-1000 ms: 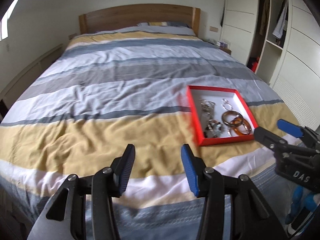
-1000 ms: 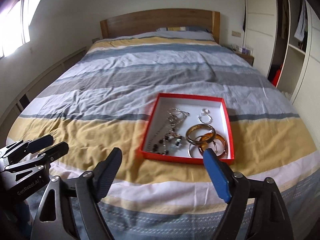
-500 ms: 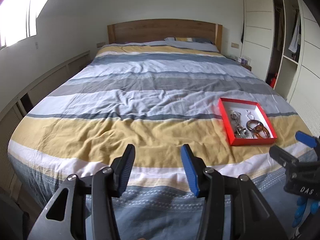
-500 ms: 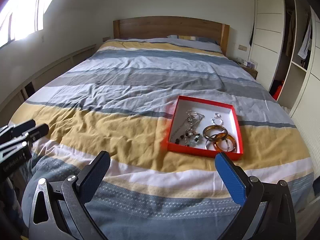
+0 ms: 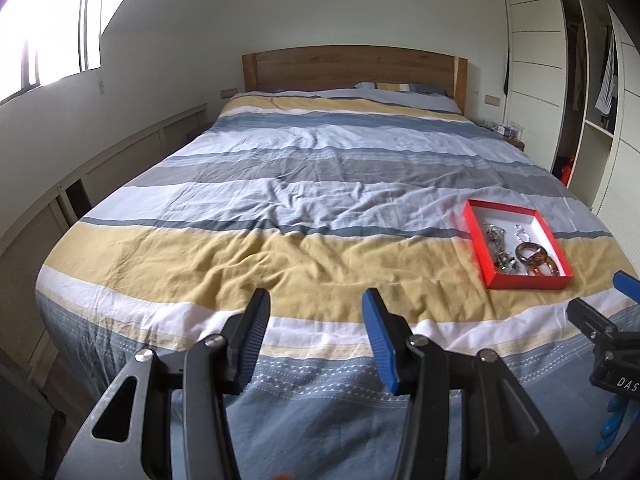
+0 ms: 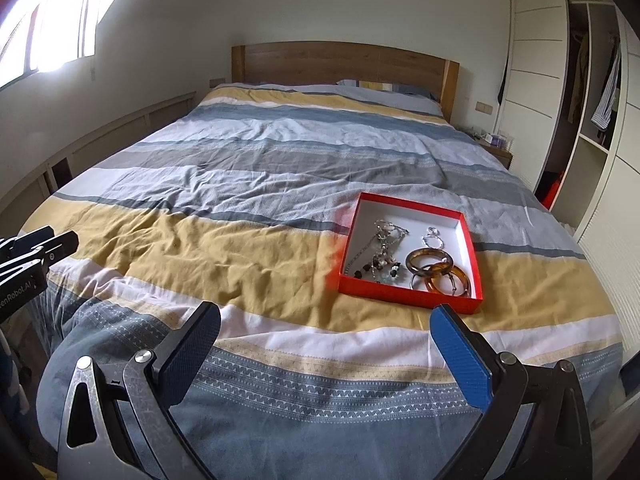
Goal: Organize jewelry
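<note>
Both pairs of fingers stand spread and empty: the left gripper (image 5: 316, 330) low in the centre of its frame, the right gripper (image 6: 326, 348) wider apart at the bottom of its own. Neither touches anything, hanging off the foot of the bed (image 6: 248, 184), likely so the whole spread is in sight. Right of centre, a red tray (image 6: 404, 294) rests on the yellow stripe, holding amber bangles (image 6: 438, 270), tangled chains (image 6: 382, 250) and small silver rings (image 6: 434, 238).
</note>
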A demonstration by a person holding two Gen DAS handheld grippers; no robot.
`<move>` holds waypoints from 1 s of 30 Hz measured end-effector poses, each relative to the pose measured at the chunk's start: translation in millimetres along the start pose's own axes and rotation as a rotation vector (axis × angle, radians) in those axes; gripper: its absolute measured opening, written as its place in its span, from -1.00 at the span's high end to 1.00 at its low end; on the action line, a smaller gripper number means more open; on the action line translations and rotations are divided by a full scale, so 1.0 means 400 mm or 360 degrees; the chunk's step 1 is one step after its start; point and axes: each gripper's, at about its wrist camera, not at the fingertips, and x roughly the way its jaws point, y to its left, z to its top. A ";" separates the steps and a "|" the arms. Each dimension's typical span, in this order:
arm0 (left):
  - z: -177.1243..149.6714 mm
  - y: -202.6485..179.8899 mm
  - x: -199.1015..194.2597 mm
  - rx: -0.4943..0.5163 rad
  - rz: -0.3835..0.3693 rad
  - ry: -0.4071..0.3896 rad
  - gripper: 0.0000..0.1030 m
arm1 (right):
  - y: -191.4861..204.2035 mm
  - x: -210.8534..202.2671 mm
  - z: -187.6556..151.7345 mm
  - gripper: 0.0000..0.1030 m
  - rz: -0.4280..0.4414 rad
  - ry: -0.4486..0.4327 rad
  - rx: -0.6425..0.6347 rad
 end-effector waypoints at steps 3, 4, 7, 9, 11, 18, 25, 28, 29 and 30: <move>-0.007 0.000 0.000 0.0004 0.0021 0.0007 0.11 | -0.006 -0.003 -0.008 -0.99 -0.0023 -0.0008 0.0010; -0.009 0.001 0.000 0.0005 0.0020 0.0010 0.11 | -0.009 -0.003 -0.010 -0.99 -0.0032 -0.0014 0.0014; -0.016 0.004 0.002 0.0003 0.0014 0.0022 0.11 | -0.019 -0.004 -0.014 -0.99 -0.0059 -0.0021 0.0030; -0.019 0.004 0.003 0.0003 0.0008 0.0027 0.11 | -0.026 -0.004 -0.018 -0.99 -0.0079 -0.0026 0.0040; -0.021 0.002 0.004 0.0007 0.0000 0.0029 0.11 | -0.033 -0.003 -0.019 -0.99 -0.0095 -0.0034 0.0046; -0.029 -0.010 0.016 0.0028 -0.0016 0.0046 0.10 | -0.059 0.010 -0.029 -0.99 -0.0126 -0.0039 0.0089; -0.038 -0.019 0.045 0.0046 -0.0018 0.0085 0.10 | -0.061 0.027 -0.037 -0.99 -0.0132 -0.0035 0.0079; -0.042 -0.022 0.060 0.0040 -0.0038 0.0108 0.10 | -0.058 0.036 -0.041 -0.99 -0.0123 -0.0023 0.0076; -0.042 -0.021 0.062 0.0031 -0.0050 0.0110 0.10 | -0.058 0.040 -0.041 -0.99 -0.0119 -0.0016 0.0077; -0.042 -0.021 0.064 0.0025 -0.0059 0.0111 0.10 | -0.058 0.044 -0.042 -0.99 -0.0119 -0.0010 0.0079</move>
